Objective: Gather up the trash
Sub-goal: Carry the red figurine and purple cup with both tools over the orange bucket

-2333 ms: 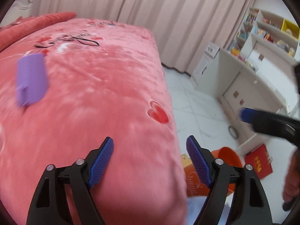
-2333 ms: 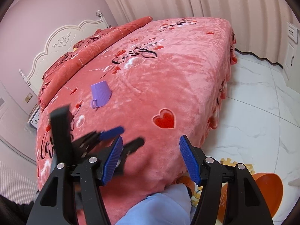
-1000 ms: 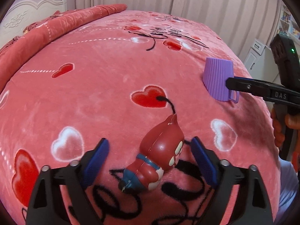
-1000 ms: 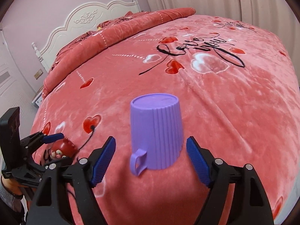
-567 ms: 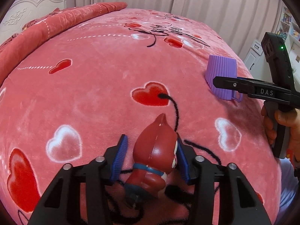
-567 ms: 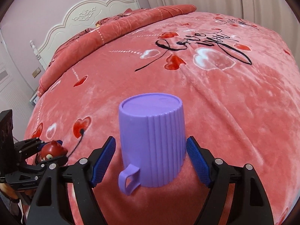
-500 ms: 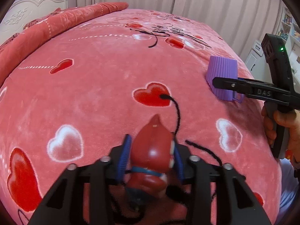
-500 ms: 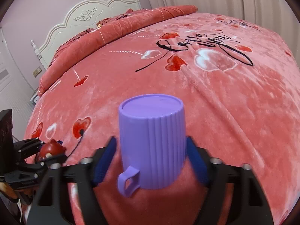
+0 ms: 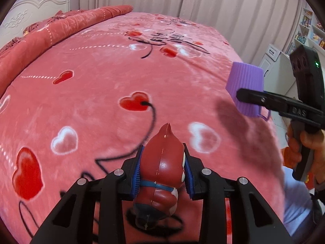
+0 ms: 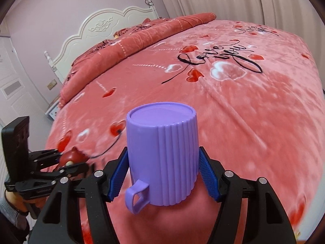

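Observation:
My left gripper (image 9: 161, 170) is shut on a red and blue toy figure (image 9: 161, 172), held a little above the pink bed cover (image 9: 101, 105). The toy also shows small at the left of the right wrist view (image 10: 71, 157). My right gripper (image 10: 163, 178) is shut on an upside-down purple ribbed cup (image 10: 162, 154) with its handle toward the camera, lifted off the cover. In the left wrist view the cup (image 9: 245, 88) hangs at the right in the right gripper's fingers (image 9: 264, 99), with its shadow on the cover below.
The bed has a rolled red quilt (image 10: 130, 40) and a white headboard (image 10: 105, 24) at the far end. Curtains (image 9: 182, 0) hang behind. White shelves and a cabinet (image 9: 284, 46) stand to the right of the bed.
Both grippers came over the bed and closed, the left on the toy and the right on the cup. Both objects have since risen off the cover.

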